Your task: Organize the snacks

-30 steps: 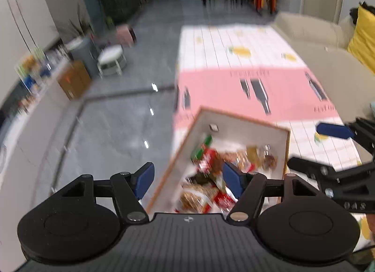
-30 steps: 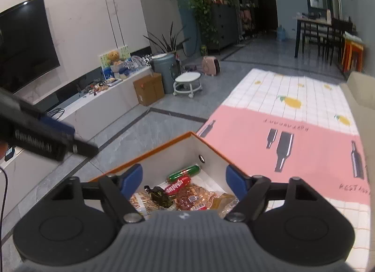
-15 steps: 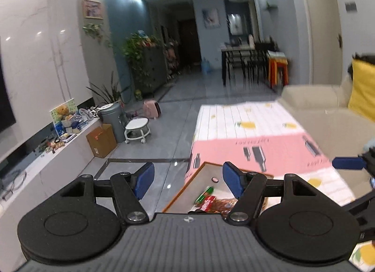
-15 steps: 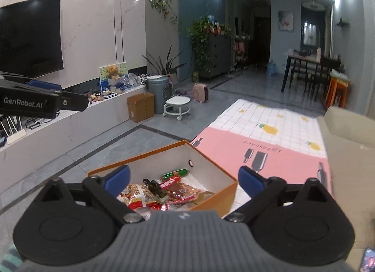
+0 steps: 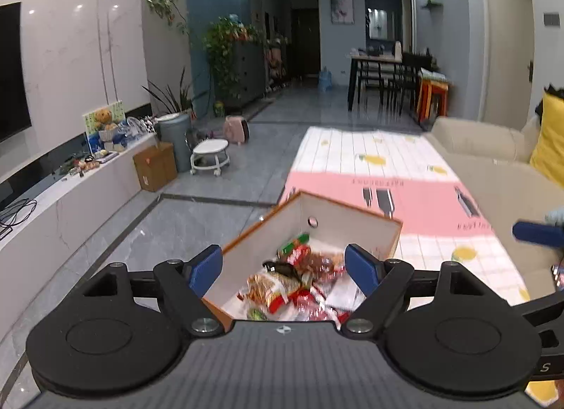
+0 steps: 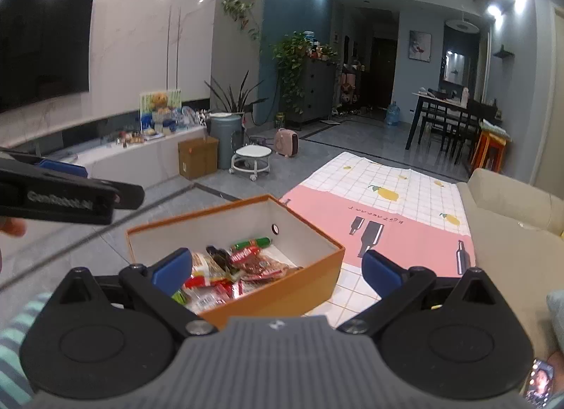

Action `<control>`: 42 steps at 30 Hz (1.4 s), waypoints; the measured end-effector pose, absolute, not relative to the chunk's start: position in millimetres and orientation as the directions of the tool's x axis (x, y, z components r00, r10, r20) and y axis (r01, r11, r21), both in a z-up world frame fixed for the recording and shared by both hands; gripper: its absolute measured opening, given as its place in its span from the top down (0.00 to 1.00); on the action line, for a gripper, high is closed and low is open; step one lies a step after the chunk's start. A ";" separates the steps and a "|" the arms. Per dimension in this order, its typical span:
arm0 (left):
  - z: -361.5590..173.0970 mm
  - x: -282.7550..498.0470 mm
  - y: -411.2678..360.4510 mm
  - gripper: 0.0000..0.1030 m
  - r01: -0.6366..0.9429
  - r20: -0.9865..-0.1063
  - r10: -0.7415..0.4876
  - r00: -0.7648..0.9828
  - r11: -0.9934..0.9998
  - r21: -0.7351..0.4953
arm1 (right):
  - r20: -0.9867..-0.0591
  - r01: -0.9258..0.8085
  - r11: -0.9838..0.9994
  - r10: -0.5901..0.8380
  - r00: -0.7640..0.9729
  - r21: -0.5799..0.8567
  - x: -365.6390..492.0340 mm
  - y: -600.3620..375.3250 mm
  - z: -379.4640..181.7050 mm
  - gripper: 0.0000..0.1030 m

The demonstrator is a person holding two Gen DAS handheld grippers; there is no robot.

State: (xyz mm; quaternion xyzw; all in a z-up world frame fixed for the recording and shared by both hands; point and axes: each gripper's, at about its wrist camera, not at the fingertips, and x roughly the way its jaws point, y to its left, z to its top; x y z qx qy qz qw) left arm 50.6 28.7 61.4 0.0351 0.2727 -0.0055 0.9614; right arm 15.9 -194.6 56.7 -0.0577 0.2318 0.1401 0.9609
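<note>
An orange cardboard box (image 6: 310, 282) with a white inside stands on the floor at the edge of a pink and white mat; it also shows in the left wrist view (image 5: 352, 213). Several snack packets (image 6: 243, 264) lie inside, red ones, a green sausage stick (image 6: 252, 242) and a dark one (image 5: 282, 266). My left gripper (image 5: 283, 270) is open and empty, held above the box. My right gripper (image 6: 276, 271) is open and empty, raised over the box's near right side. The left gripper's finger (image 6: 70, 194) shows at the left of the right wrist view.
The patterned mat (image 6: 398, 211) covers the floor right of the box. A beige sofa (image 5: 493, 169) with a yellow cushion (image 5: 548, 134) is at the right. A low white TV bench (image 6: 116, 159), a brown carton (image 6: 197, 157), a white stool (image 6: 252, 159) and a grey bin (image 6: 225, 134) stand at the left.
Both cameras have tilted up and drawn back from the box. The right gripper's jaws have opened wider. Both grippers stay empty.
</note>
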 end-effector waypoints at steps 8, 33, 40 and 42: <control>26.9 58.3 31.7 0.10 0.021 -0.627 0.010 0.779 0.999 0.043 | -0.535 -0.304 0.950 0.223 0.815 -0.068 25.8 -189.7 31.1 0.04; 10.7 65.7 32.5 0.10 0.007 -0.701 0.024 0.713 0.999 0.040 | -0.587 -0.266 0.964 0.201 0.784 -0.025 39.5 -191.4 16.9 0.04; 10.8 65.7 33.0 0.10 0.001 -0.704 0.028 0.709 0.999 0.041 | -0.588 -0.271 0.962 0.207 0.782 -0.022 40.6 -189.9 16.6 0.04; 10.6 65.5 32.8 0.10 0.002 -0.707 0.029 0.707 0.999 0.043 | -0.588 -0.275 0.961 0.211 0.781 -0.021 40.6 -189.5 16.5 0.04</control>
